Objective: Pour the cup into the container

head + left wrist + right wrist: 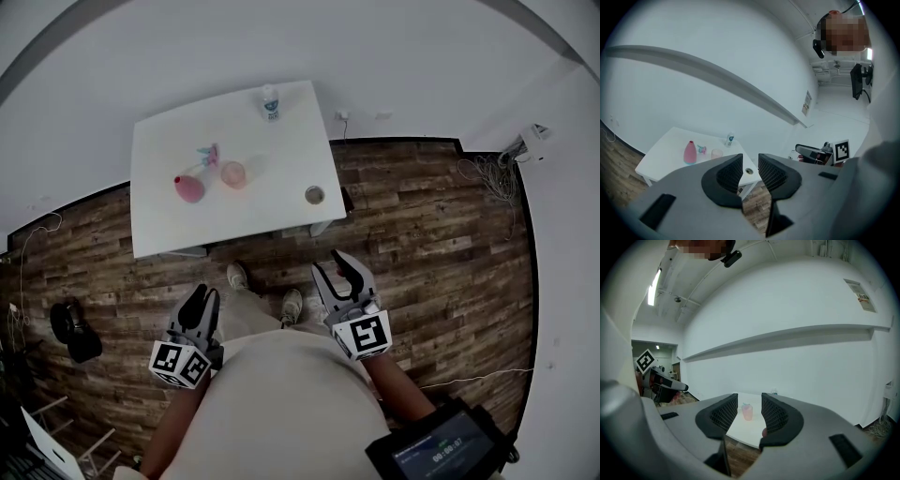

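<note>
A white table (169, 225) stands well ahead of me. On it are a translucent pink cup (233, 173), a pink vase (188, 187), a small teal-and-pink object (208, 155), a little bottle (271, 103) at the far edge and a small round container (314, 195) near the right front corner. Both grippers hang over the wood floor, far short of the table. My left gripper (204, 293) is open and empty. My right gripper (336, 265) is open too, with nothing between its fingers. The cup (747, 412) shows far off between the right jaws. The left gripper view shows the cup (716, 153) and the container (749, 171).
Dark wood floor lies between me and the table. A black bag (75, 333) sits on the floor at the left, and loose cables (487, 173) lie by the right wall. My shoes (239, 277) point at the table. A dark screen device (441, 450) is at the lower right.
</note>
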Demonstrator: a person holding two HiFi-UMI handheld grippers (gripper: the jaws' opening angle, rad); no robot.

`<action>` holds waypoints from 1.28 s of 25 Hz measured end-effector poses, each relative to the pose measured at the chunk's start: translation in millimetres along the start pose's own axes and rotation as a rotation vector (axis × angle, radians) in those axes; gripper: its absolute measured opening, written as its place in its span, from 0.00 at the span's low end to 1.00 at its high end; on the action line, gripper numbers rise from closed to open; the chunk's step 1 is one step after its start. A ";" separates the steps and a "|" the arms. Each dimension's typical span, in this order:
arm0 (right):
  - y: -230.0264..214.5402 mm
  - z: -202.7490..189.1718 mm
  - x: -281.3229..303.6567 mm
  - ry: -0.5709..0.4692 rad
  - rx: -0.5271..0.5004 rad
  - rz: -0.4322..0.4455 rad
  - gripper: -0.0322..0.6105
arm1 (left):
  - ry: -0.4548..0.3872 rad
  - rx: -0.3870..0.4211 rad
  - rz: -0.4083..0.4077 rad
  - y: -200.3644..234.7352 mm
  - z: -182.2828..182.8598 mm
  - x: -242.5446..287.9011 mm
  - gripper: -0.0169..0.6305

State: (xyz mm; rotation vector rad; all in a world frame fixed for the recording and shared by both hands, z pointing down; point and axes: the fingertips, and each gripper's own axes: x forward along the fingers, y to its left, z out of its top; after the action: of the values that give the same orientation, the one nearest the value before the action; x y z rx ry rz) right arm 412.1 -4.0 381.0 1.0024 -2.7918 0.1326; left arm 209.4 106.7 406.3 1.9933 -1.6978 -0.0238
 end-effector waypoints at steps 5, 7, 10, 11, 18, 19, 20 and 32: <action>6.4 -1.7 12.7 0.011 0.002 0.015 0.28 | 0.004 0.004 -0.019 8.6 6.5 14.8 0.20; 9.1 1.6 20.1 0.006 0.011 0.011 0.28 | 0.000 0.010 -0.027 14.6 13.5 21.6 0.20; 11.5 8.4 34.1 -0.003 0.022 0.004 0.28 | 0.000 0.023 -0.033 25.0 24.7 30.6 0.20; 12.2 10.1 39.0 -0.005 0.021 0.002 0.28 | -0.002 0.028 -0.037 29.1 27.7 33.3 0.20; 29.1 26.0 78.5 -0.001 -0.001 0.013 0.28 | -0.002 0.023 -0.052 74.0 51.6 51.2 0.20; 31.7 27.7 84.3 0.002 0.000 0.012 0.28 | -0.003 0.021 -0.057 80.0 55.5 54.6 0.20; 34.6 29.8 90.3 0.004 0.000 0.012 0.28 | -0.004 0.021 -0.061 86.0 59.8 58.0 0.20; 64.8 41.4 163.4 0.047 -0.012 -0.011 0.28 | -0.011 0.006 -0.100 171.0 101.6 78.7 0.20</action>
State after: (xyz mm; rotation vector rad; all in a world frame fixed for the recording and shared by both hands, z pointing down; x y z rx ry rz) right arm 241.3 -61.7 369.9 0.9983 -2.7412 0.1354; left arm 35.4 -17.7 409.8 2.0848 -1.6055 -0.0651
